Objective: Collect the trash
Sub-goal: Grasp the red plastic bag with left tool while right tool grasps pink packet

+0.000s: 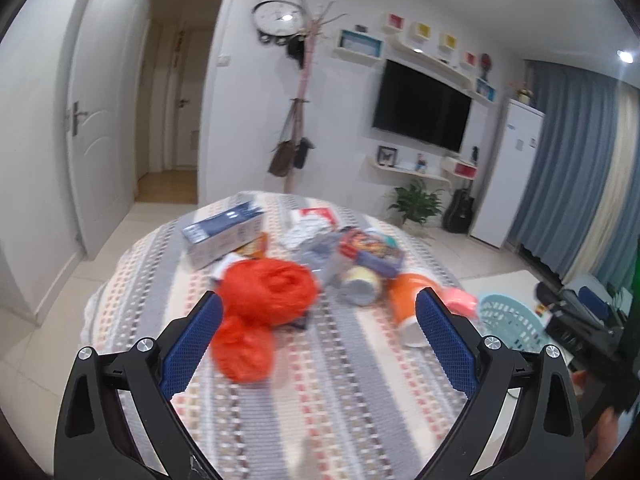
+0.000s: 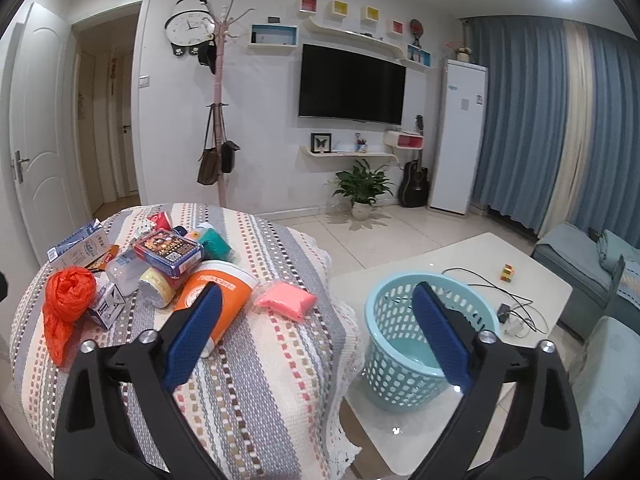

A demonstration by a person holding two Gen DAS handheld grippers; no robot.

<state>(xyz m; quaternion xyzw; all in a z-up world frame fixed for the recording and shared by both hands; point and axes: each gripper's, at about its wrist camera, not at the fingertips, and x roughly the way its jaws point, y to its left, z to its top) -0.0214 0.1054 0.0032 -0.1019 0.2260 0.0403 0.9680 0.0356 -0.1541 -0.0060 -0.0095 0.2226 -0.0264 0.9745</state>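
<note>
A pile of trash lies on the striped tablecloth (image 2: 256,380): a red plastic bag (image 1: 264,300) (image 2: 68,300), an orange paper cup (image 2: 218,292) (image 1: 404,300) on its side, a pink packet (image 2: 286,300), a blue-and-white carton (image 1: 224,234) (image 2: 78,246), a colourful box (image 2: 166,254) and a small round tub (image 2: 156,286). A light blue basket (image 2: 404,344) (image 1: 508,320) stands on the low white table to the right. My left gripper (image 1: 318,304) is open above the cloth, just in front of the red bag. My right gripper (image 2: 316,292) is open and empty, between the cup and the basket.
The low white table (image 2: 460,256) holds cables, a charger (image 2: 516,320) and a small coloured cube (image 2: 507,271). A sofa (image 2: 592,272) stands at the right. A coat rack (image 2: 218,128), a TV (image 2: 352,84) and a potted plant (image 2: 362,190) line the far wall.
</note>
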